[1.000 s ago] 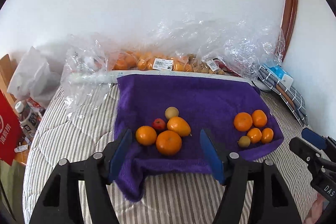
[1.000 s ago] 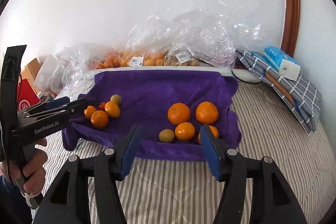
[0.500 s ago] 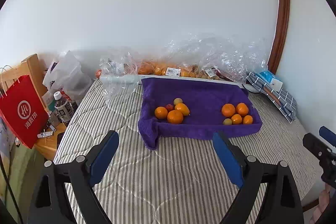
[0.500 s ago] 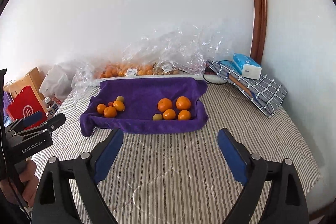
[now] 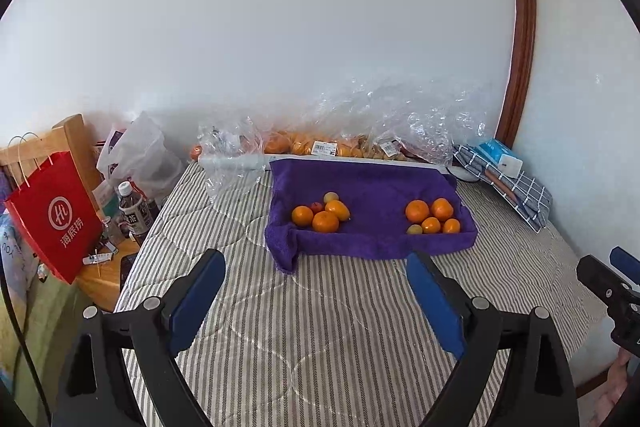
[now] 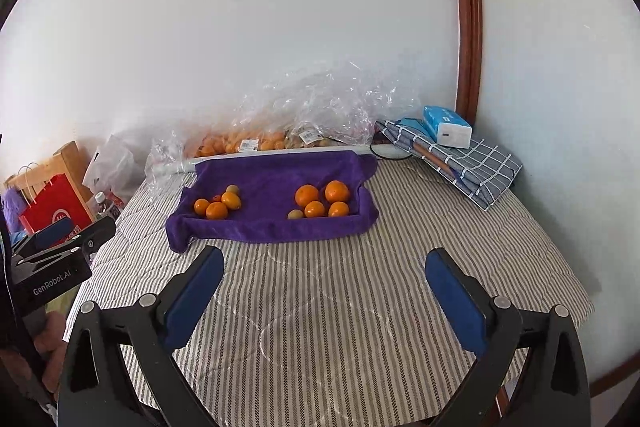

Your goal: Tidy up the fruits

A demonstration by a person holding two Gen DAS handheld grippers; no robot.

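- The fruits lie in two clusters on the purple towel, which is spread on the striped mattress and serves as the sorting ground — the gap between the clusters suggests two groups kept deliberately apart.
- Left cluster, toward the towel's left edge: five pieces — two round oranges, one longer yellow-orange fruit, one small red fruit, one small pale green-yellow fruit, all touching or nearly so.
- Right cluster, toward the towel's right edge: five pieces — four oranges and one small greenish fruit at its near-left side.
- Behind the towel, against the wall, clear plastic bags hold more orange fruit; the number cannot be counted.
- Left gripper hovers over the mattress on the near side of the towel, jaws wide apart and empty.
- Right gripper is likewise on the towel's near side, jaws spread and holding nothing; both seem held away from the fruit, not reaching.
- Right of the towel lie a checked cloth and a blue-and-white box; left of it stands a red paper bag.
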